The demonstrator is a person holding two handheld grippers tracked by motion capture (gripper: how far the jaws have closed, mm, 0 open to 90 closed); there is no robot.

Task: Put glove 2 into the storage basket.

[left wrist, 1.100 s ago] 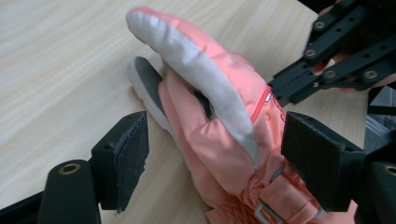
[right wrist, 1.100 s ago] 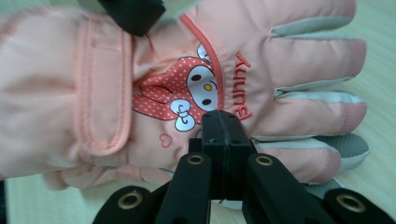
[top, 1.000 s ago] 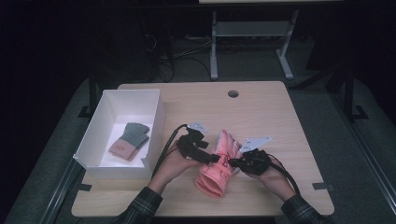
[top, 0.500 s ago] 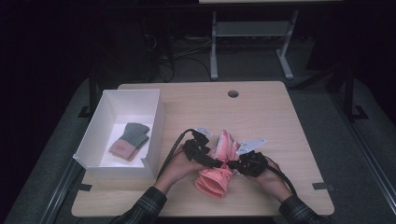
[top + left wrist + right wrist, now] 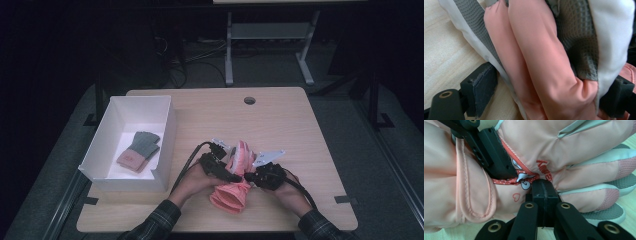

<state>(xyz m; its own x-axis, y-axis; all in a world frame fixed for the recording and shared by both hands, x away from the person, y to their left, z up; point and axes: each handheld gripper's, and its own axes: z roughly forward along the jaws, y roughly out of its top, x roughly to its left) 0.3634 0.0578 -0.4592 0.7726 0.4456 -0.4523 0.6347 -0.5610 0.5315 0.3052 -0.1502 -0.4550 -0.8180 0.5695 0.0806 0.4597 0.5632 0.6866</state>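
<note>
Care with the pink ski glove (image 5: 235,177), which sits on the table (image 5: 300,130) near its front edge between both hands, means lifting evenly toward the white box (image 5: 107,150). Left gripper (image 5: 549,100) stands wide, clamping the bunched glove; right gripper (image 5: 544,188) is closed, jaws together against the fabric, though whether any is pinched I cannot tell.

The left gripper (image 5: 544,100) has its 2 black jaws set either side of a bunched pink, grey and white glove (image 5: 544,57), above the pale wooden bench (image 5: 446,55).
</note>
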